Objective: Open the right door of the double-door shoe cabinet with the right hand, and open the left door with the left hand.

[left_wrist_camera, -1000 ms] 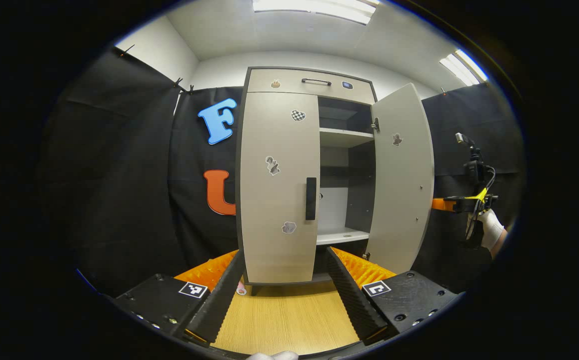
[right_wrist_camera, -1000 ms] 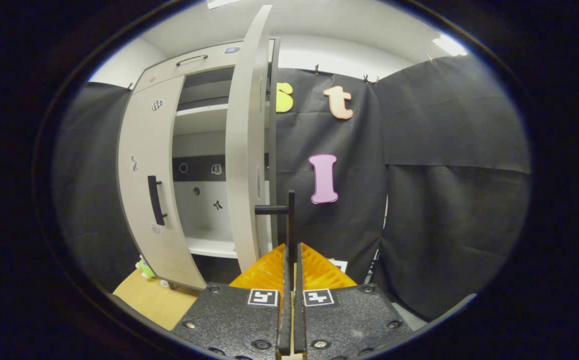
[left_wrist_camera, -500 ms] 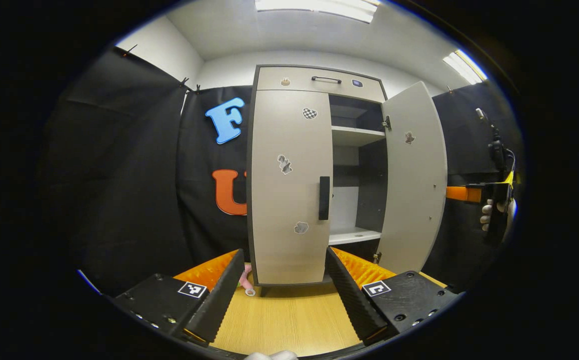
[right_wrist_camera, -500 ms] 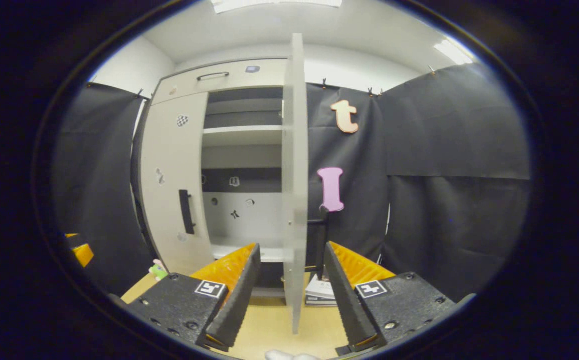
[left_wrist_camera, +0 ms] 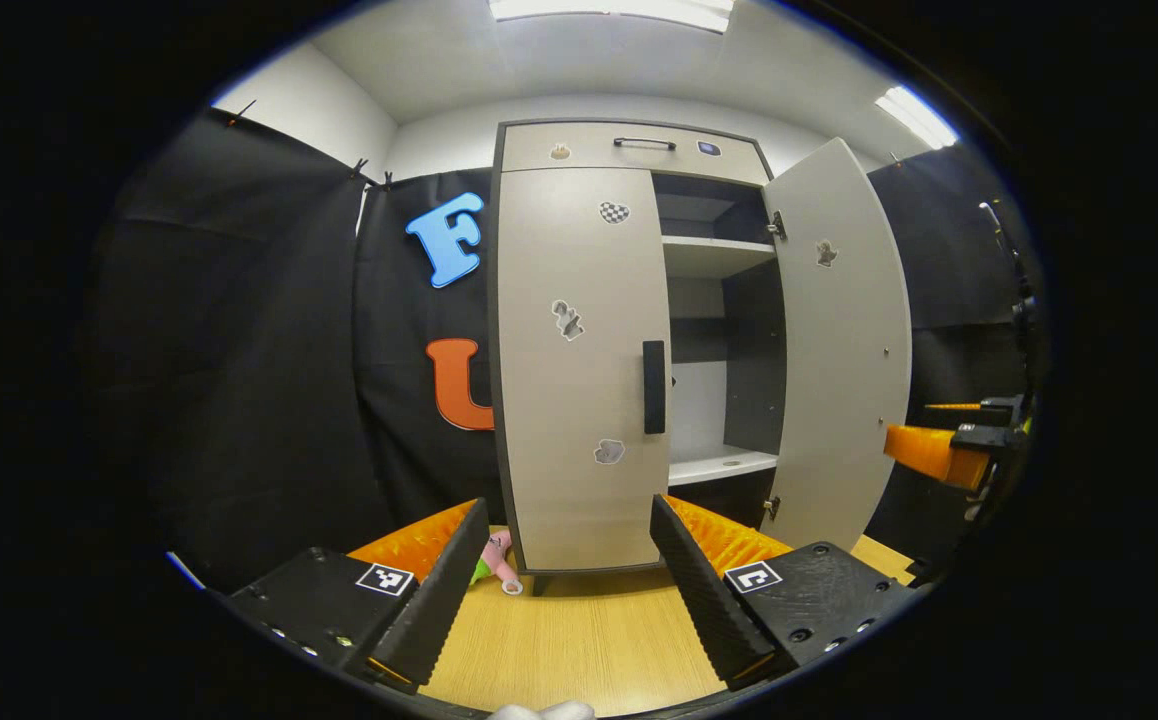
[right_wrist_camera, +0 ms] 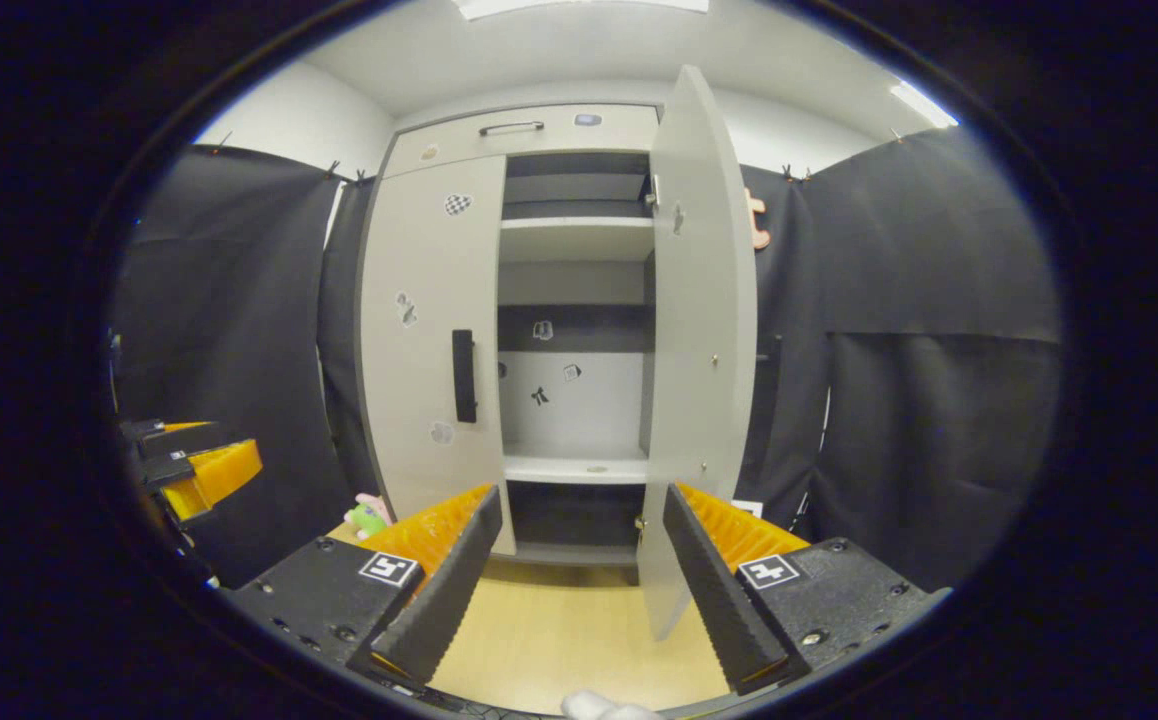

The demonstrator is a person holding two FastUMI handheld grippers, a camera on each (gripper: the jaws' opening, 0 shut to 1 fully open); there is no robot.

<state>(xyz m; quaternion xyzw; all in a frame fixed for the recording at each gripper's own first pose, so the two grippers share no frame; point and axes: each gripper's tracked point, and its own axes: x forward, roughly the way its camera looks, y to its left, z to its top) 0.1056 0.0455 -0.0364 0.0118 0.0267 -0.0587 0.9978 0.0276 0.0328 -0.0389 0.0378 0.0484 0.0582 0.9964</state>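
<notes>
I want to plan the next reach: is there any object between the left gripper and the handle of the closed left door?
Nothing visible does. The left gripper is open and faces the left door; only bare floor lies before the handle.

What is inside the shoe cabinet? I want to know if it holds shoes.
Behind the open right door, bare pale shelves and small stickers; no shoes there. The shut left door hides its half.
</notes>
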